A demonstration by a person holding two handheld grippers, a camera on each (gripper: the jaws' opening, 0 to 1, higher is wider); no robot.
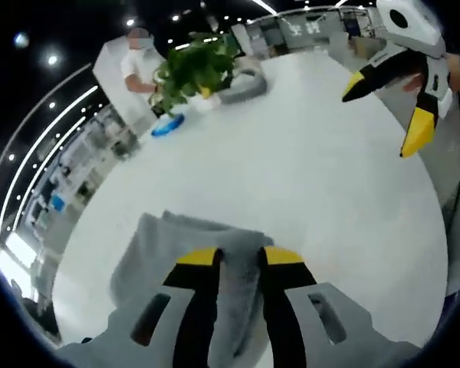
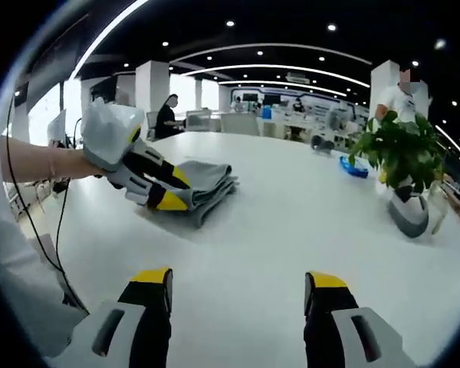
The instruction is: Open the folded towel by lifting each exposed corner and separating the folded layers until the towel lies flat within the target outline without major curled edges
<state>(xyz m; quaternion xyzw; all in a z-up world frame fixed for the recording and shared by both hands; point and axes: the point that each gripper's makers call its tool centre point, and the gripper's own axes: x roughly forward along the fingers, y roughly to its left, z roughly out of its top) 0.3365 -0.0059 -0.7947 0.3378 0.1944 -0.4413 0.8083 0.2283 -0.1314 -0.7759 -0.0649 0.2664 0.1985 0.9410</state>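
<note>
Your left gripper (image 2: 169,190) pinches the near edge of the grey towel (image 2: 203,184), folded in stacked layers on the white table (image 2: 291,222), while your right gripper (image 2: 238,287) hovers spread, well apart.

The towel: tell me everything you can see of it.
The towel is grey, soft-looking cloth, folded into a flat stack with several layers showing along its near edge. It lies on the white table. The left gripper is at its near side, black-and-yellow fingers closed on a raised fold of cloth, as the left gripper view shows. The right gripper hangs open and apart from it. No outline is visible around it.
</note>
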